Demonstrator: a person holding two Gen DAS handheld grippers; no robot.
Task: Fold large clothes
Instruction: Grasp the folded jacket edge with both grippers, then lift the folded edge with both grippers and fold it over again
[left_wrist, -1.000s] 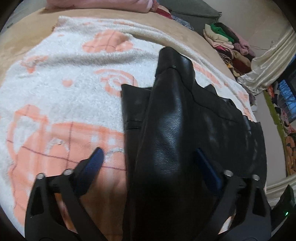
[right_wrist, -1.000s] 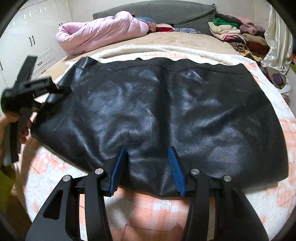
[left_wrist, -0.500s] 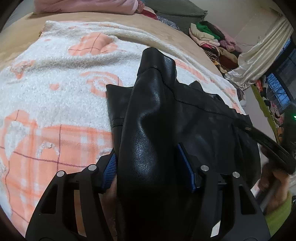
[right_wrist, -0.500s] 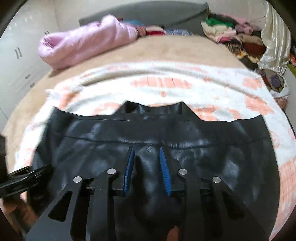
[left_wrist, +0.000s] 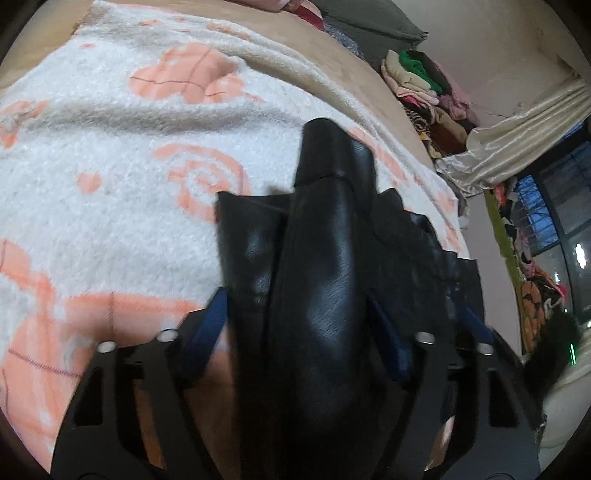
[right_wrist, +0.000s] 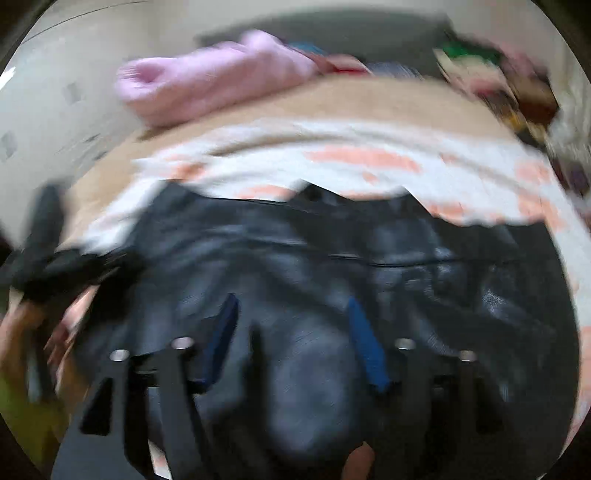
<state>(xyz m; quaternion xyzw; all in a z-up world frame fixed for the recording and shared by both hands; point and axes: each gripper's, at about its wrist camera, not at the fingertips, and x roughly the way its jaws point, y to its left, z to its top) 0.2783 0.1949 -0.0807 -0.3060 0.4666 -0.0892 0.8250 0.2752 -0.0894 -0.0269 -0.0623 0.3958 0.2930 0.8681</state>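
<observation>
- Black leather garment (left_wrist: 317, 280) lies folded on the blanket (left_wrist: 122, 155), glossy, smooth, soft creases catching light
- in left wrist view a raised ridge of it runs straight out ahead between the left gripper (left_wrist: 295, 325) fingers, ending in a rounded stitched hem beyond the tips
- flatter layer under the ridge, squared corner just left of it, jagged dark edge trailing off right
- left gripper jaws have just been widening; blue pads stand beside the ridge, left pad looks clear, right pad contact cannot tell
- right wrist view is blurred; garment (right_wrist: 332, 266) fills the lower half, seam line across it, notched collar-like edge at the far side
- right gripper (right_wrist: 291, 332) jaws have just been spreading, now released, wide, a bulge of leather between the pads, not pinched
- blanket fluffy white with peach shapes and thin red lines, on a tan sheet (right_wrist: 369, 99)
- far beyond the tips: puffy pink jacket (right_wrist: 207, 85), grey pillow (left_wrist: 369, 18)
- far right: stacked clothes pile (left_wrist: 424, 85), shiny cream curtain (left_wrist: 517, 122)
- a hand (right_wrist: 26, 332) at far left holds the other gripper, blurred
</observation>
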